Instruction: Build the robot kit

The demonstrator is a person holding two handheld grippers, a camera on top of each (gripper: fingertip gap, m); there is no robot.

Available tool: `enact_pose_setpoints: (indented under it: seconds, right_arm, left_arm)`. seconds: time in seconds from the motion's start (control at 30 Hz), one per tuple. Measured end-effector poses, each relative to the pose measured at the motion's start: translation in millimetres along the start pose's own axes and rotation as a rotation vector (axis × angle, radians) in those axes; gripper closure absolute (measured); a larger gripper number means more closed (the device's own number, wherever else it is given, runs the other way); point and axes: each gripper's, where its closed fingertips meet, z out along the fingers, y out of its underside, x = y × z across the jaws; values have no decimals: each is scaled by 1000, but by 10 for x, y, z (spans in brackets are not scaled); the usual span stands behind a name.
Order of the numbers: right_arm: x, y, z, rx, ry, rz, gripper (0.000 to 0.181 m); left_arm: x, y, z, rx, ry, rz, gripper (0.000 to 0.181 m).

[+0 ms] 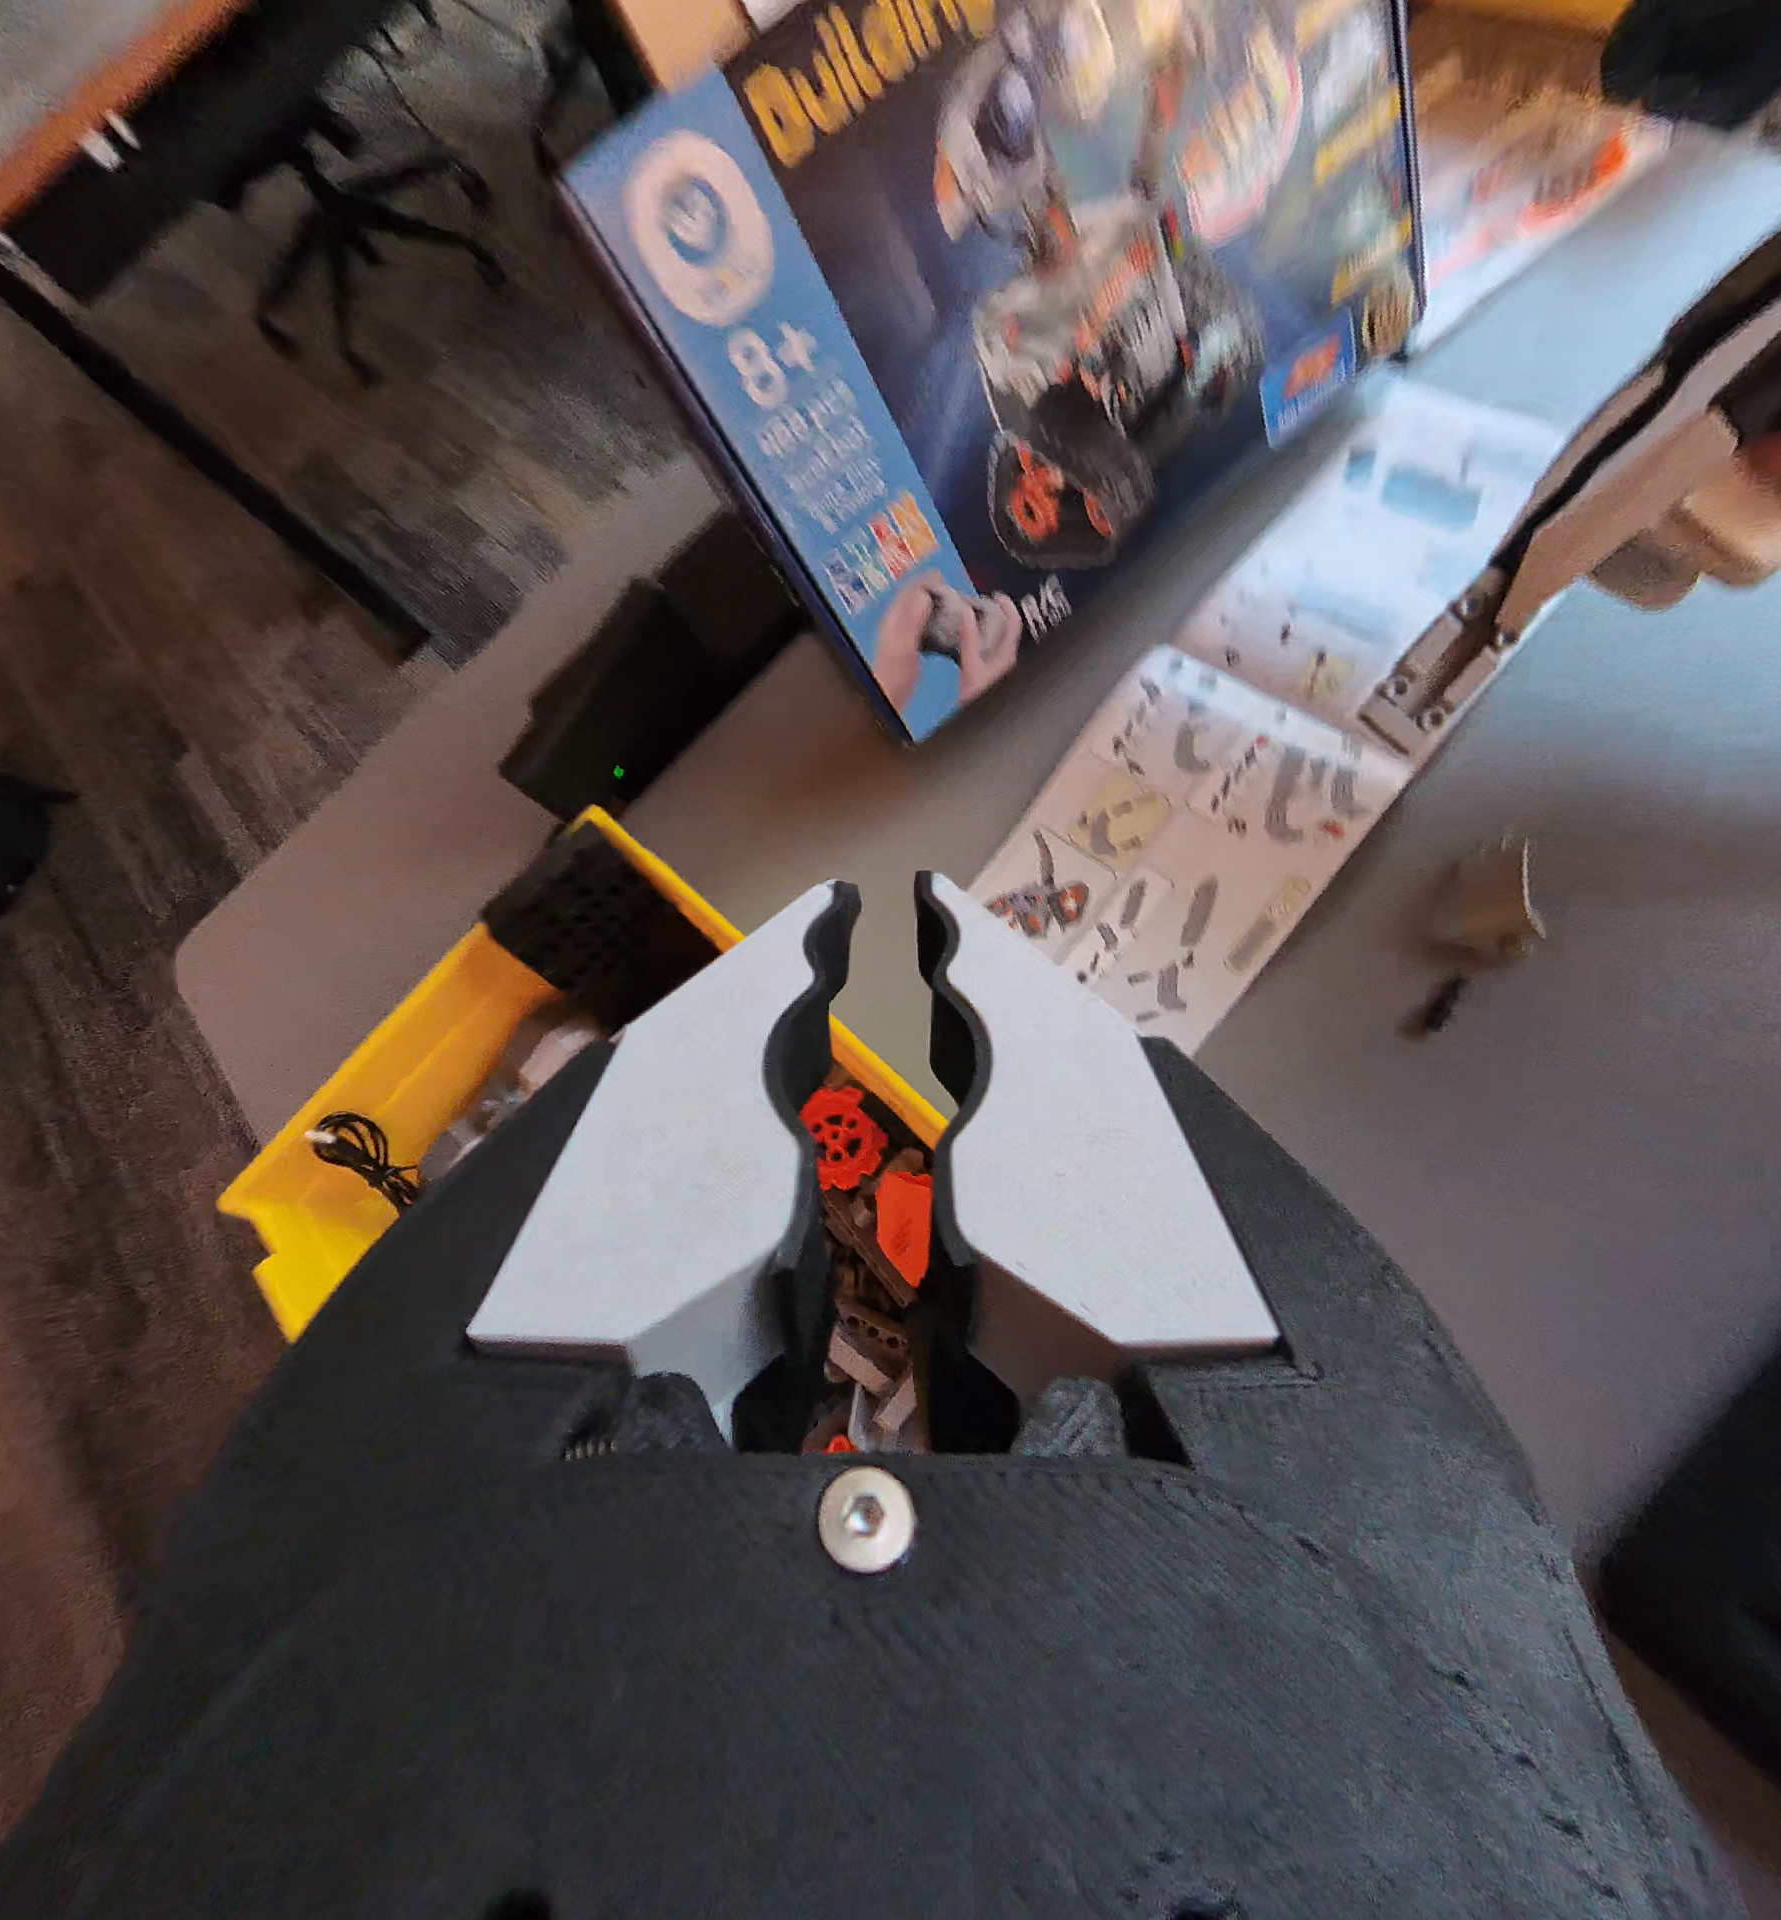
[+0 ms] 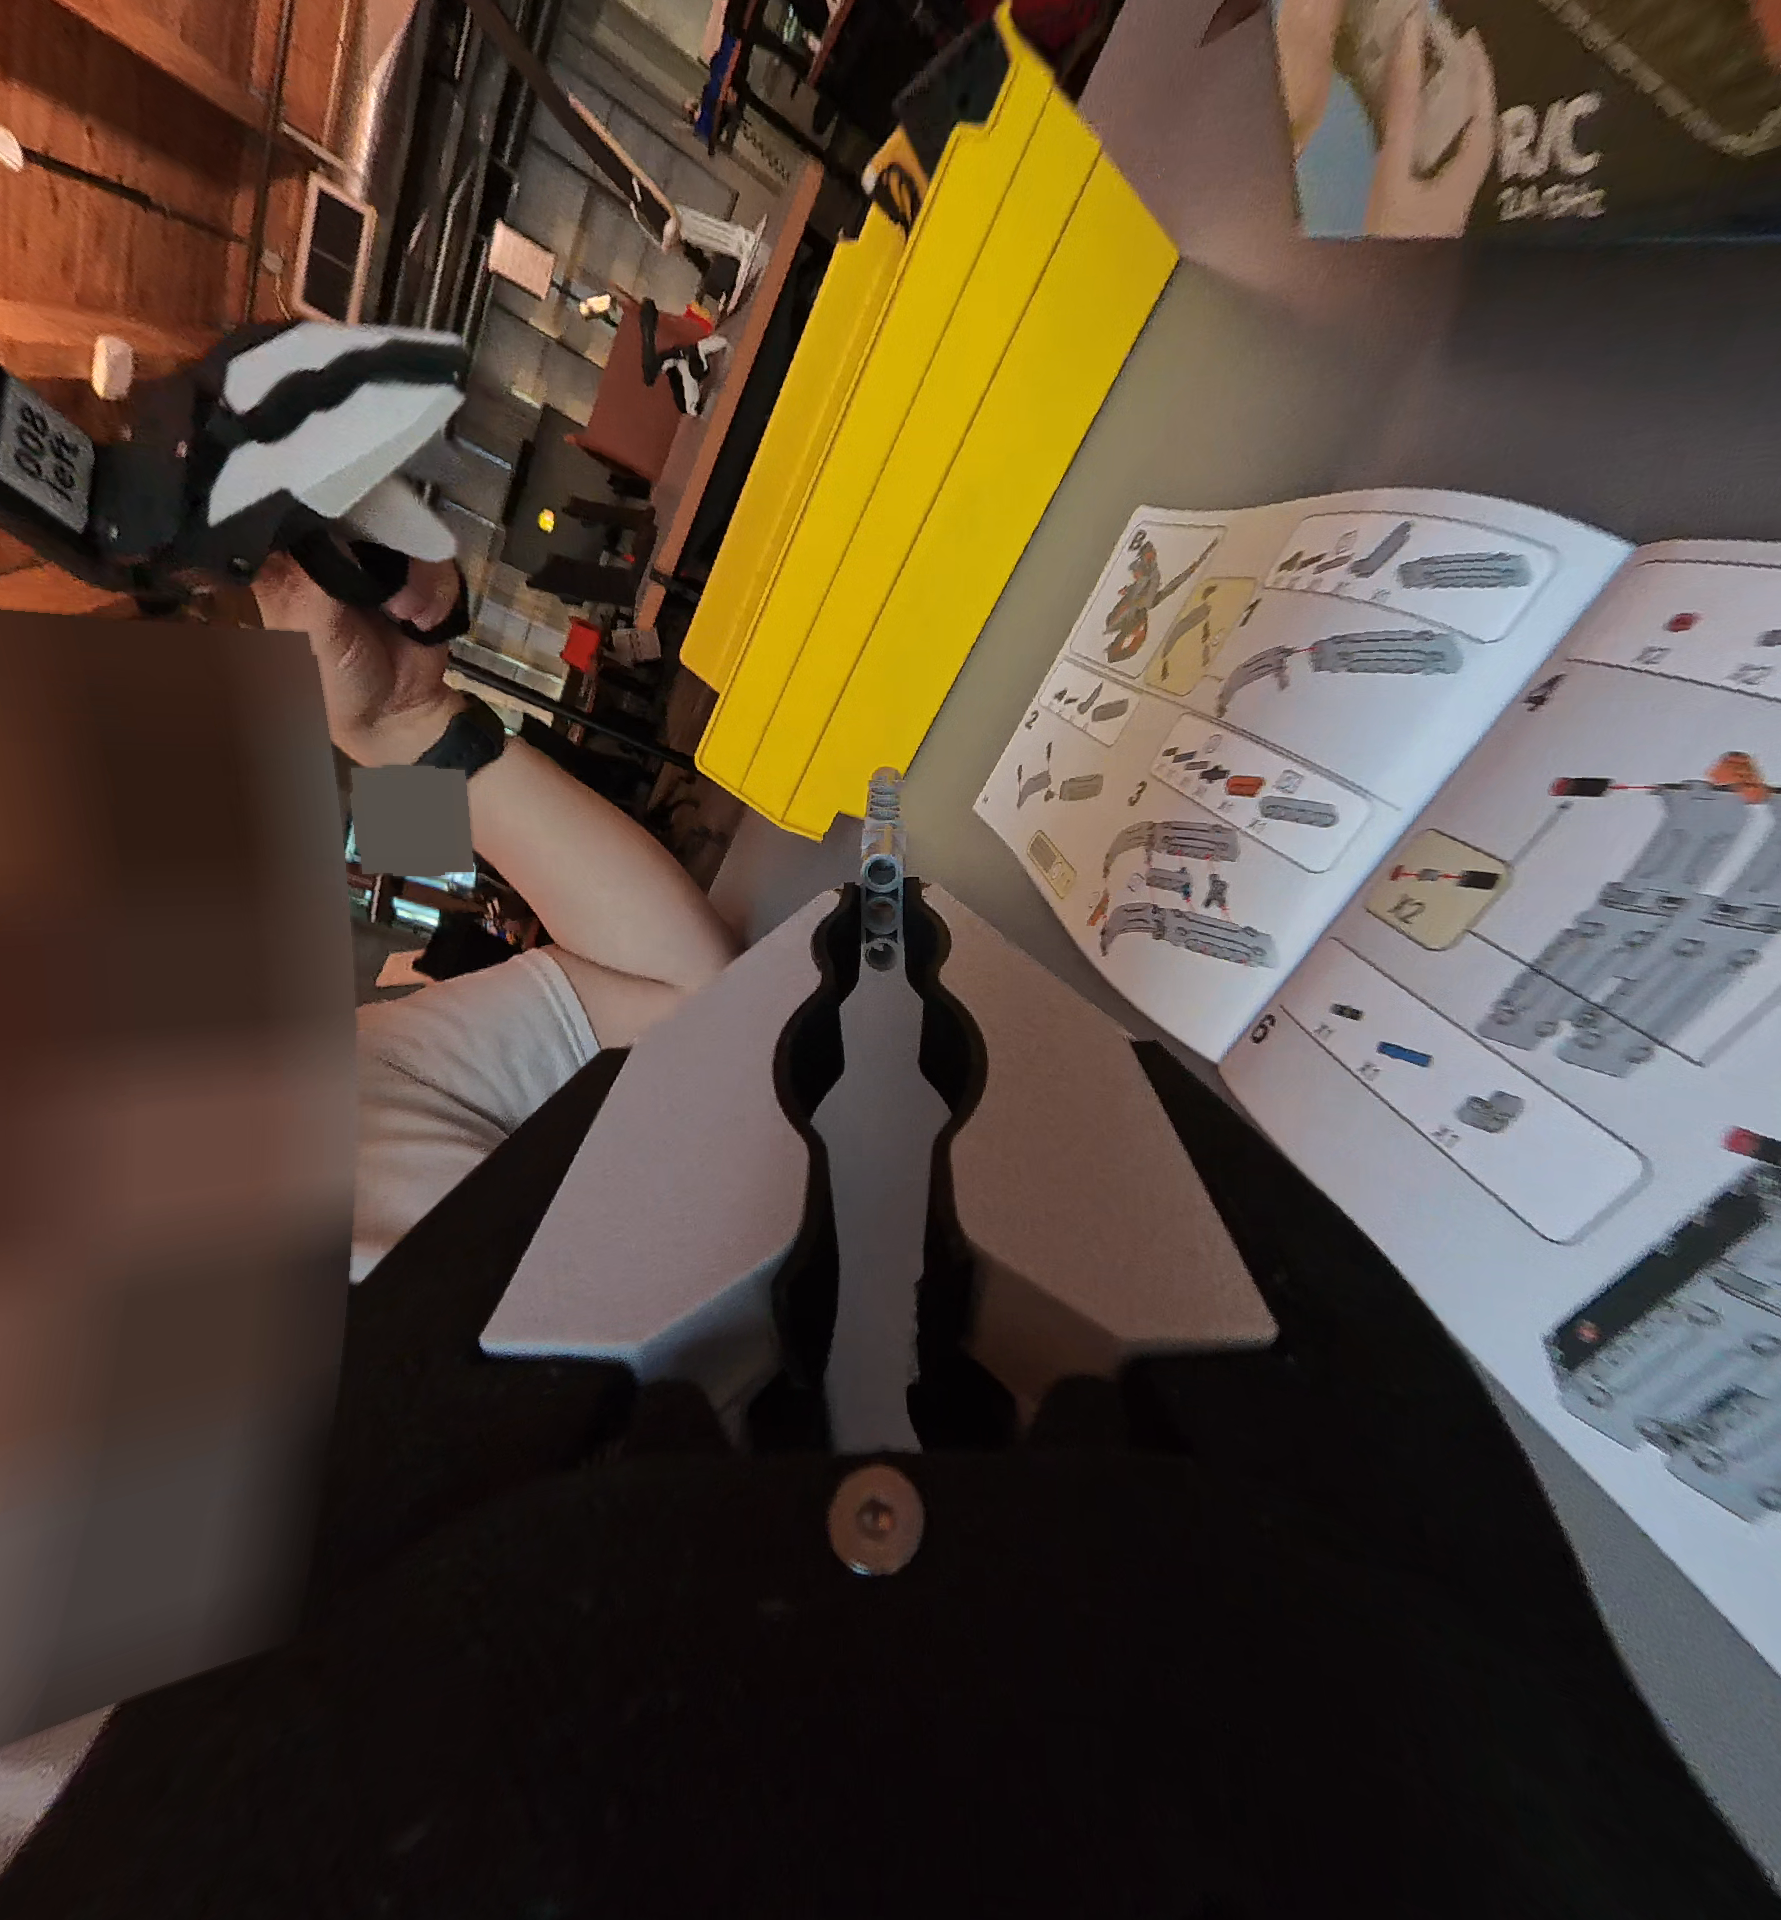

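While right gripper [image 2: 884, 909] pinches grey beam [image 2: 883, 873] | left gripper [image 1: 886, 894] slightly parted, empty, over yellow bin [image 1: 398, 1091]

The large blue cardboard toy box [image 1: 1021, 343] is motion-blurred and cut off at twelve o'clock. The yellow plastic parts bin [image 1: 398, 1101] lies half hidden behind the left gripper's body. A small tan object [image 1: 1483, 914] at three o'clock is too smeared to identify.

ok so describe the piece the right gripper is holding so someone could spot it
Start at the yellow bin left of the open instruction booklet. Just below its near corner, the right gripper pinches a small grey holed beam, the only loose piece there.
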Motion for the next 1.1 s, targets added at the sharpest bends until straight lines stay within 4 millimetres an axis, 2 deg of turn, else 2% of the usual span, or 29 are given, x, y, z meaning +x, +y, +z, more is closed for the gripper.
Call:
enact_pose_setpoints:
  seconds: [0.1,0.23,0.43,0.83,1.1]
  right_arm:
    - [112,-38,-106,9,21,21,175]
    - [135,20,-116,-31,19,22,175]
    - [116,108,-44,-76,-8,23,175]
    - [159,146,42,-72,-87,145,175]
    - [160,200,94,-94,-100,162,174]
  left_arm:
    - [-108,-144,-184,118,-22,-44,176]
    - [-45,-250,-299,197,29,-55,181]
    - [104,-300,-324,222,113,-50,181]
    - [77,-297,-375,238,131,-74,181]
    - [128,-285,-351,223,144,-55,181]
